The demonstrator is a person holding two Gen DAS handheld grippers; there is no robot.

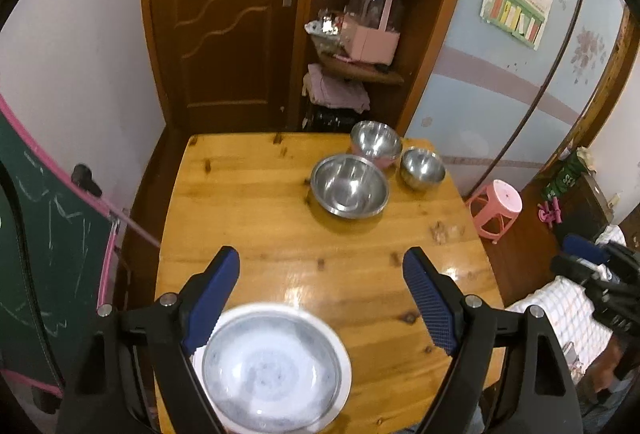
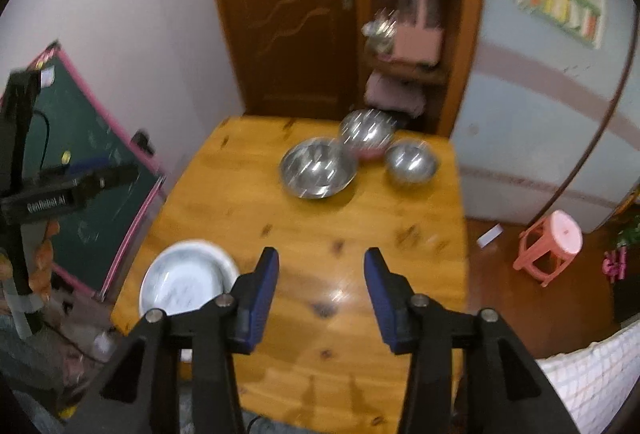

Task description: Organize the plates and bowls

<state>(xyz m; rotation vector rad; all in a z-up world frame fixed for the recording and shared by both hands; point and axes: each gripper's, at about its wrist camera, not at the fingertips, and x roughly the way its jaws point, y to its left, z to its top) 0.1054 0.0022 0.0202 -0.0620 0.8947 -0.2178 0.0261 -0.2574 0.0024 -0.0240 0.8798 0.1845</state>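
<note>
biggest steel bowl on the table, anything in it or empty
Empty: the biggest steel bowl sits upright on the table, and its shiny inside shows only reflections.

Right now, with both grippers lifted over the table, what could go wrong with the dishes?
1. The white plate sits at the table corner, near the edge; a knock could push it off.
2. Three steel bowls crowd together at the far side; picking one may bump the others.

bare table [image 1: 248, 202] centre, bowls [image 1: 350, 186] far right
</note>
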